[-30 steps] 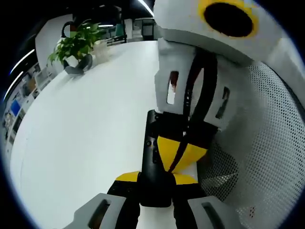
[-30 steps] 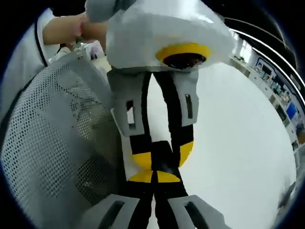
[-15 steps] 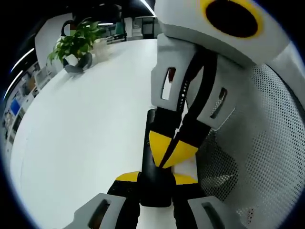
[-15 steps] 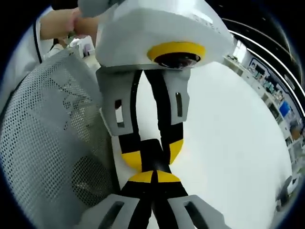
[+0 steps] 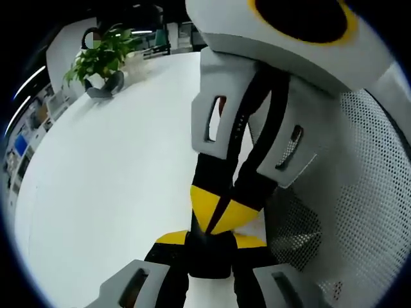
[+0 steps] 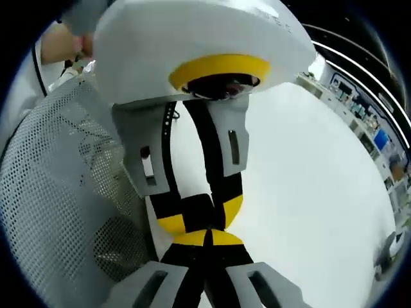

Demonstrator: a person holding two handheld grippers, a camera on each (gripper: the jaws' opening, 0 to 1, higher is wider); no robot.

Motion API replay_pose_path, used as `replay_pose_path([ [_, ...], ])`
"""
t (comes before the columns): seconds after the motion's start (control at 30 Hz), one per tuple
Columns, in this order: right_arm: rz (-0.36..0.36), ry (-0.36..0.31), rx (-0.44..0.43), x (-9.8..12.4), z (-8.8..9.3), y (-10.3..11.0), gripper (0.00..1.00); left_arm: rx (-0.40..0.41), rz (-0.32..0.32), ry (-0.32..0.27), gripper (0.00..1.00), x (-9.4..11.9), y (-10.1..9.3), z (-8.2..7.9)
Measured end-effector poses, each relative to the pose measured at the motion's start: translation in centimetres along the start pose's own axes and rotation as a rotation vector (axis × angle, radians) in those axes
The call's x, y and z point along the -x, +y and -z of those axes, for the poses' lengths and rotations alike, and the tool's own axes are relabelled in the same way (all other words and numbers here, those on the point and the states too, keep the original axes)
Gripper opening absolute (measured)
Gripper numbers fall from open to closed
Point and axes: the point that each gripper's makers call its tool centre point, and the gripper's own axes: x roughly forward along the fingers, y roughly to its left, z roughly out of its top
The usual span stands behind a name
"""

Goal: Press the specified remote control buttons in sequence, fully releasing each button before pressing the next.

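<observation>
My left gripper [image 5: 210, 244] is shut on one end of a black remote control [image 5: 209, 264], held over the white table [image 5: 109, 186]. The right gripper [image 5: 217, 218] reaches in from the upper right, its yellow tips shut together and lying on the remote's top face just ahead of my left jaws, hiding most of the remote. In the right gripper view, my right gripper [image 6: 207, 239] is shut, with its tips against the remote [image 6: 198, 206], which sits between the yellow tips of the left gripper [image 6: 196, 221] opposite. No buttons show.
A white perforated mesh surface [image 5: 359, 192] stands close beside the grippers, also the mesh [image 6: 58, 192]. A potted plant [image 5: 96, 64] sits at the table's far end. A person's hand [image 6: 58, 45] holds the left gripper. Open tabletop [image 6: 314, 186] lies beyond.
The right gripper has slid along the remote toward the left gripper's jaws, and its tips now cover most of the remote's face. The left gripper keeps its hold.
</observation>
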Motion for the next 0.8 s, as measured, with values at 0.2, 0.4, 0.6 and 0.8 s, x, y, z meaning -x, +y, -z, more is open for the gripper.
replay_pose_path([
  [0.2, -0.006, -0.018, -0.021, 0.1, 0.1, -0.1, 0.0, -0.009, 0.003, 0.009, 0.24, 0.0, 0.0, 0.0],
  [0.4, -0.012, -0.029, -0.026, 0.4, 0.2, 0.4, 0.0, -0.002, -0.002, 0.012, 0.24, 0.1, -0.1, 0.0],
  [0.6, -0.029, -0.028, -0.01, 0.5, 0.4, 1.0, 0.0, 0.004, -0.005, 0.001, 0.24, 0.2, -0.2, 0.0],
  [0.8, -0.009, -0.027, -0.043, 0.8, 0.8, -0.1, 0.0, 0.003, -0.005, 0.004, 0.24, 0.2, -0.1, -0.1],
])
